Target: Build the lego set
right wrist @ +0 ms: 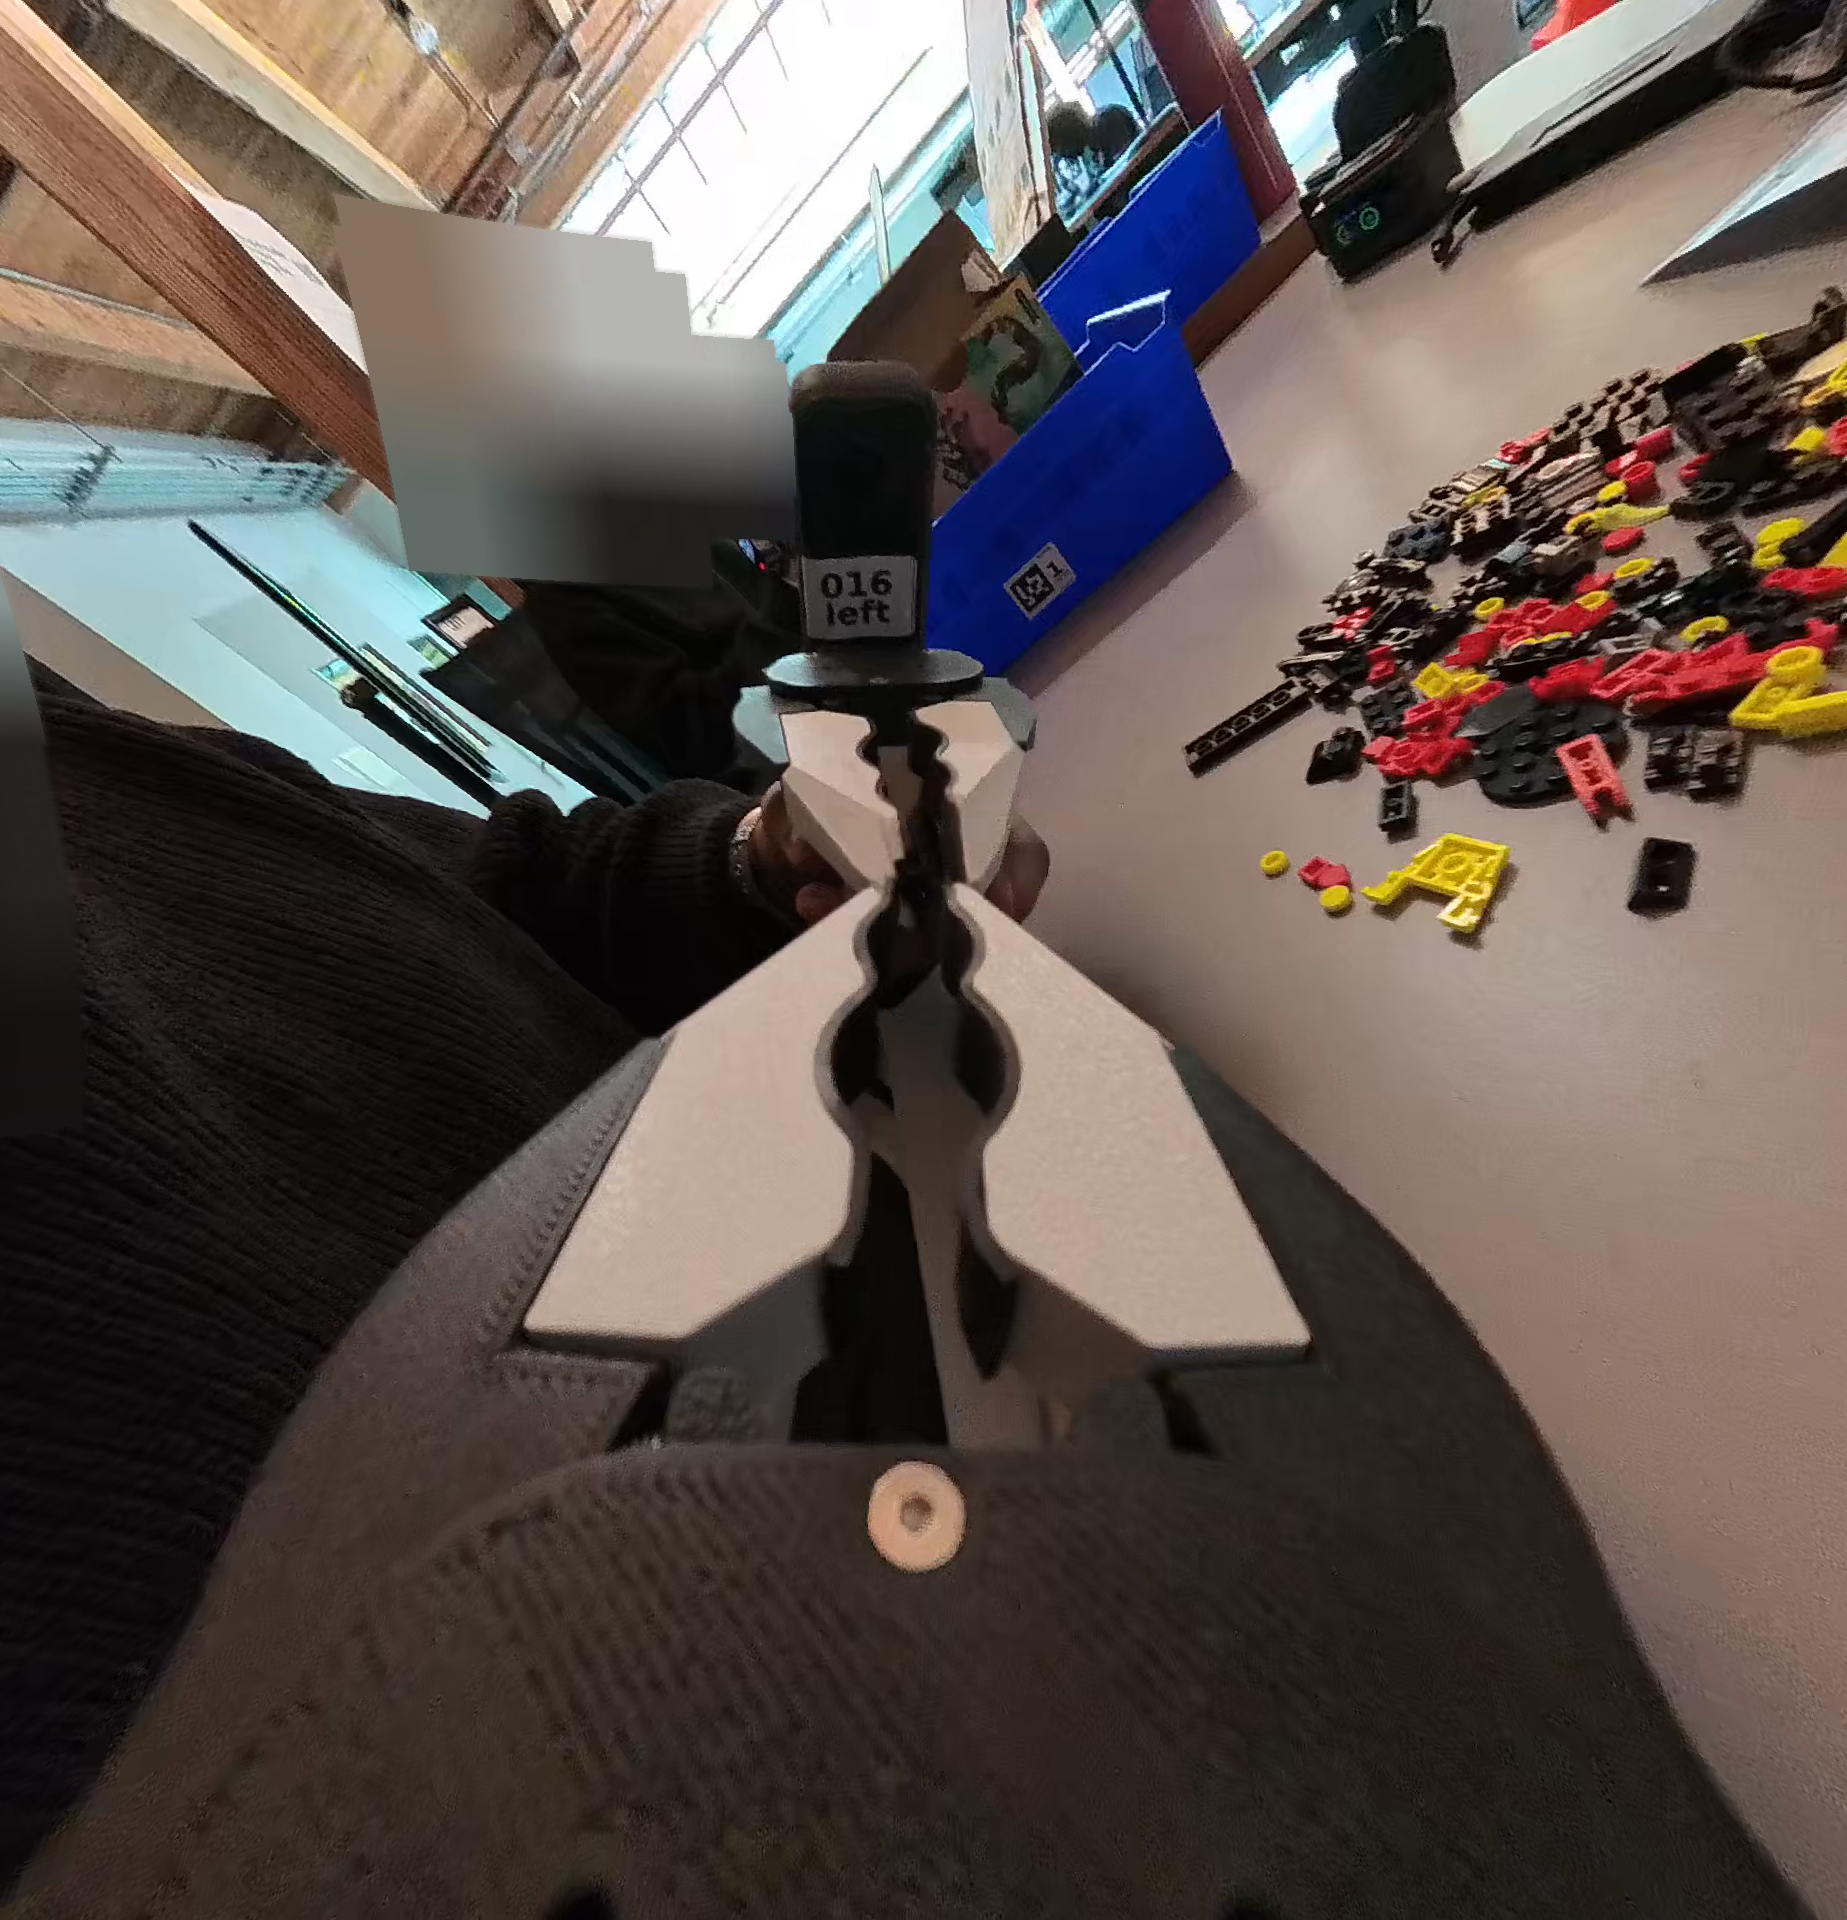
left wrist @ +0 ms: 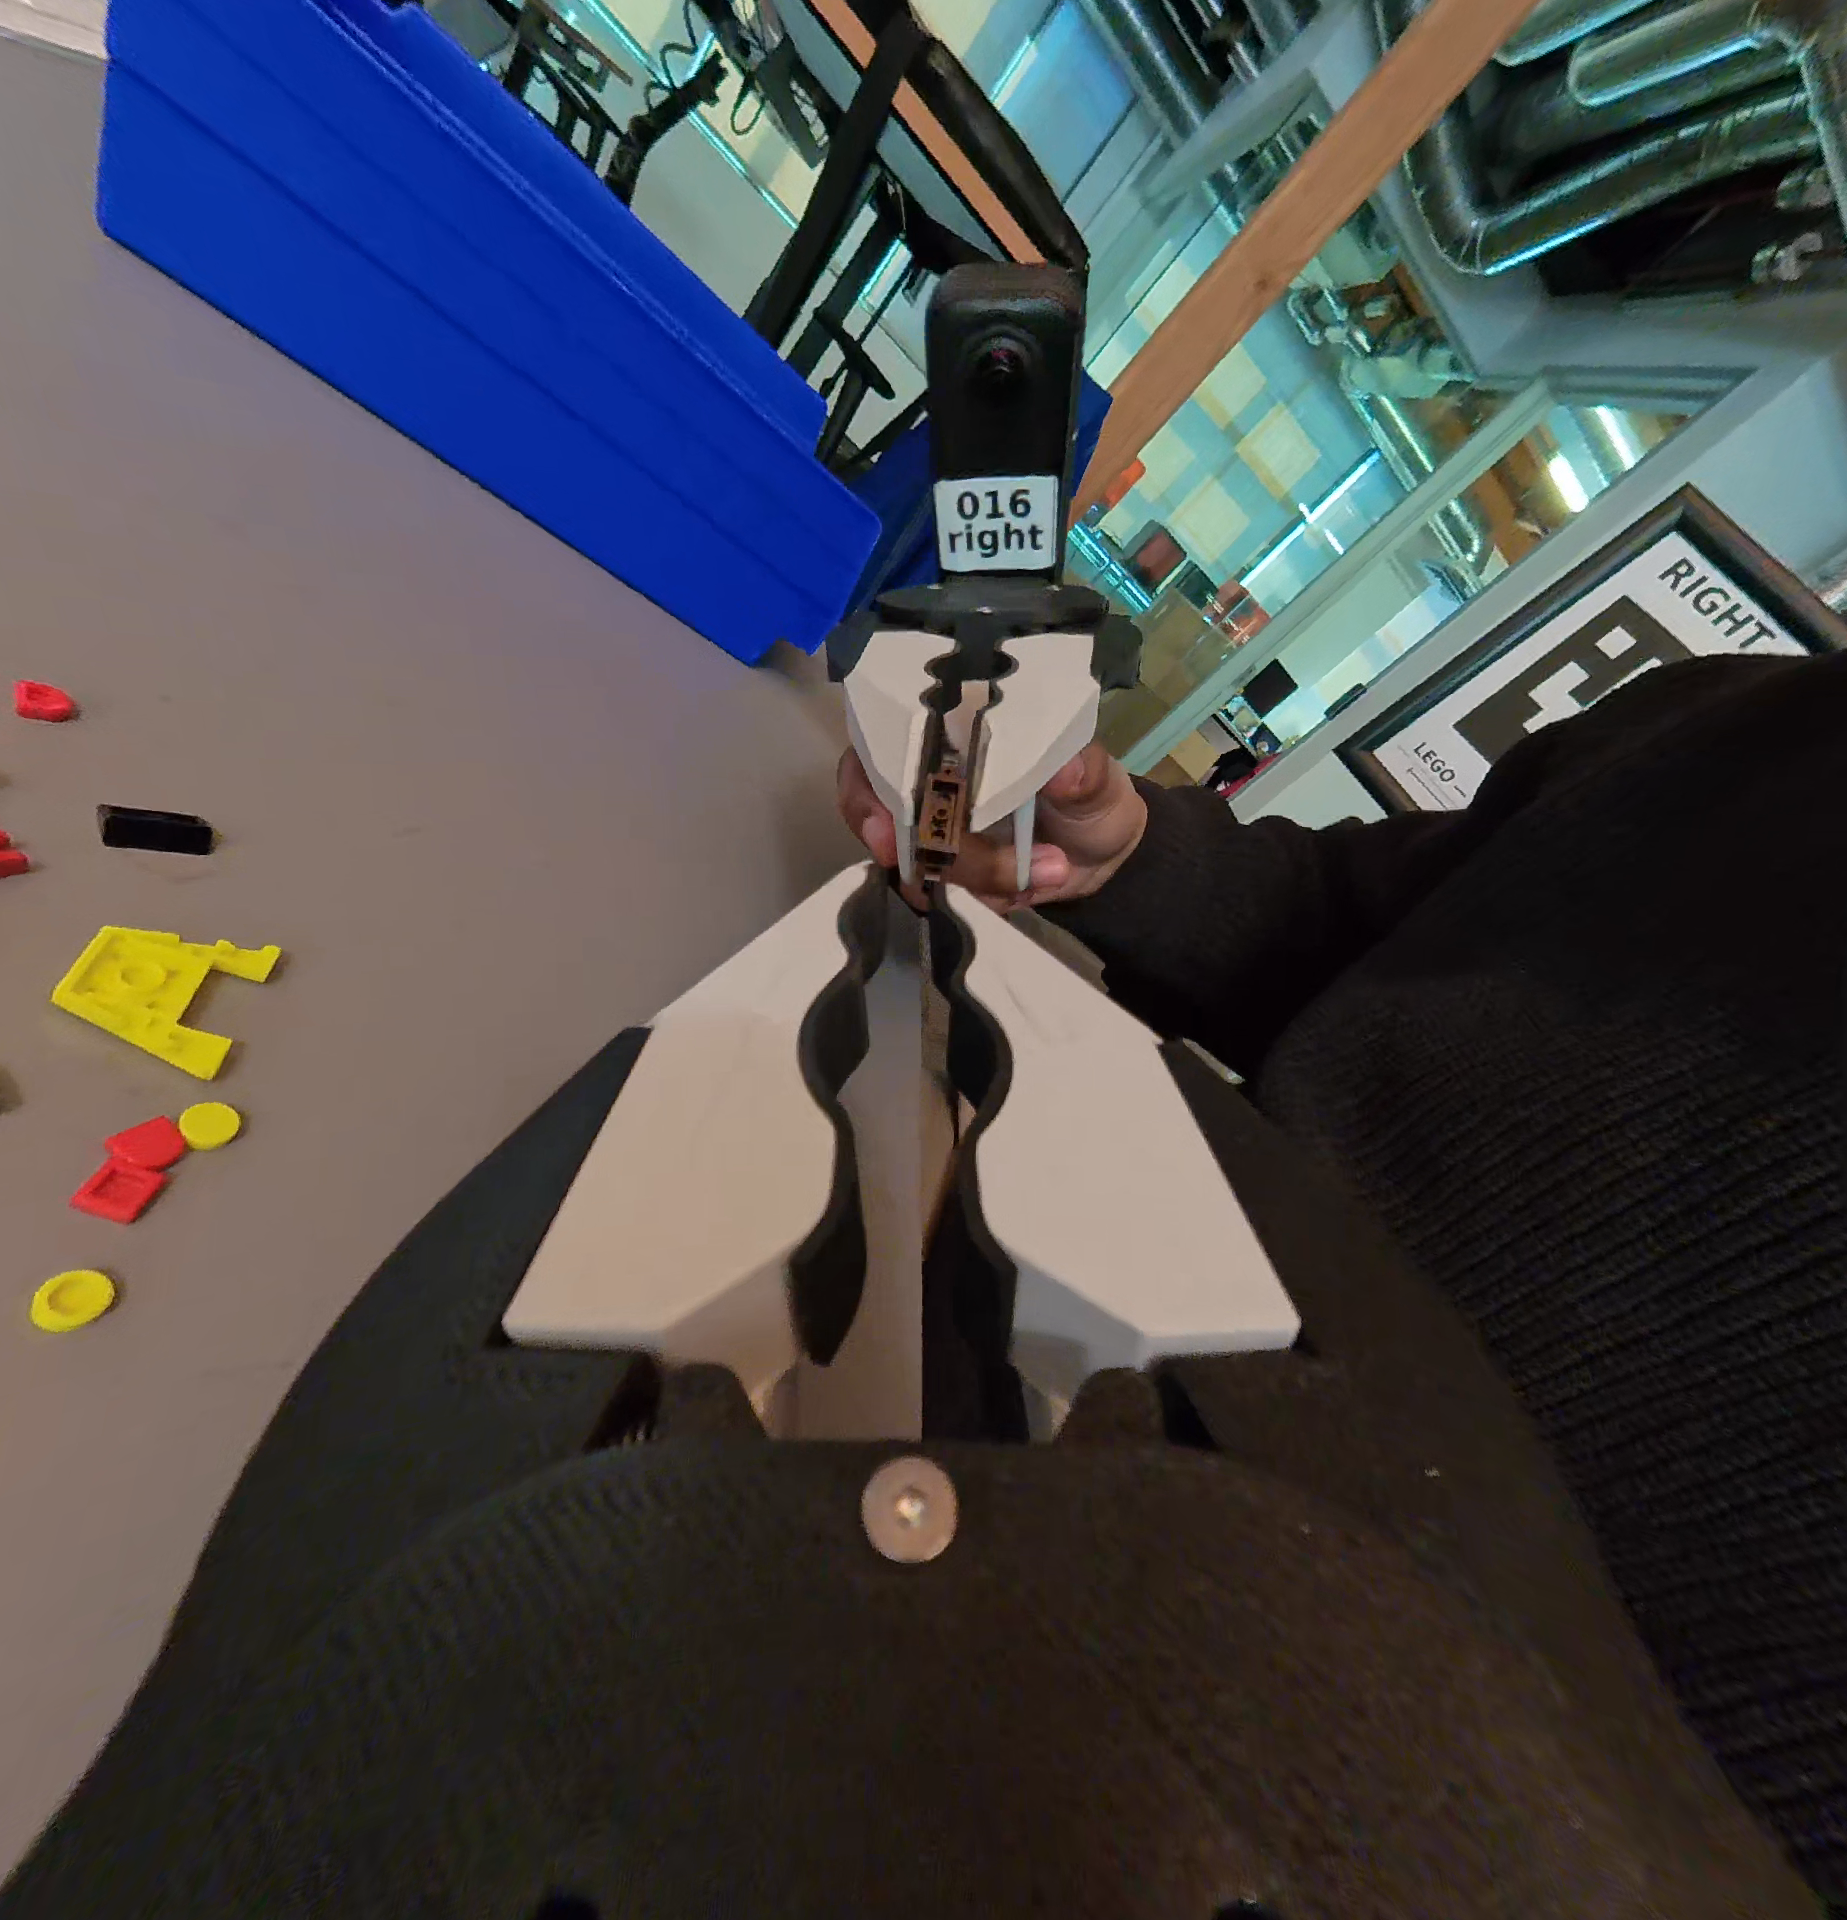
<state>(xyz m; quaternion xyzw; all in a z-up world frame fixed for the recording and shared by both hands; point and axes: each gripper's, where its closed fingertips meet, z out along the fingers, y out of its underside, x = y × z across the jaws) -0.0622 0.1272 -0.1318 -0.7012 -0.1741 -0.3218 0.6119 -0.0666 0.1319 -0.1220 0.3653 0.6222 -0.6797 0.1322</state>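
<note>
My two grippers face each other tip to tip above the grey table (left wrist: 431,790). My left gripper (left wrist: 914,899) is shut on a thin dark lego piece (left wrist: 934,1003) seen edge-on between its pads. My right gripper (left wrist: 940,868) is shut on a small black lego piece (left wrist: 940,816), which touches the left gripper's tips. In the right wrist view my right gripper (right wrist: 914,920) and left gripper (right wrist: 914,868) meet over a black piece (right wrist: 903,940). How the two pieces join is hidden.
A yellow wedge plate (left wrist: 160,997) (right wrist: 1444,878), a black brick (left wrist: 155,829), small red pieces (left wrist: 129,1169) and yellow round tiles (left wrist: 72,1299) lie loose. A big pile of black, red and yellow pieces (right wrist: 1625,623) lies beyond them. Blue bins (left wrist: 462,312) (right wrist: 1085,488) stand at the table's edge. Only a small space, under 4 cm, lies between the two pairs of fingers. Left tips and right tips are each some 15 cm from the black brick (left wrist: 155,829). It turns up in the right wrist view (right wrist: 1653,872) as well.
</note>
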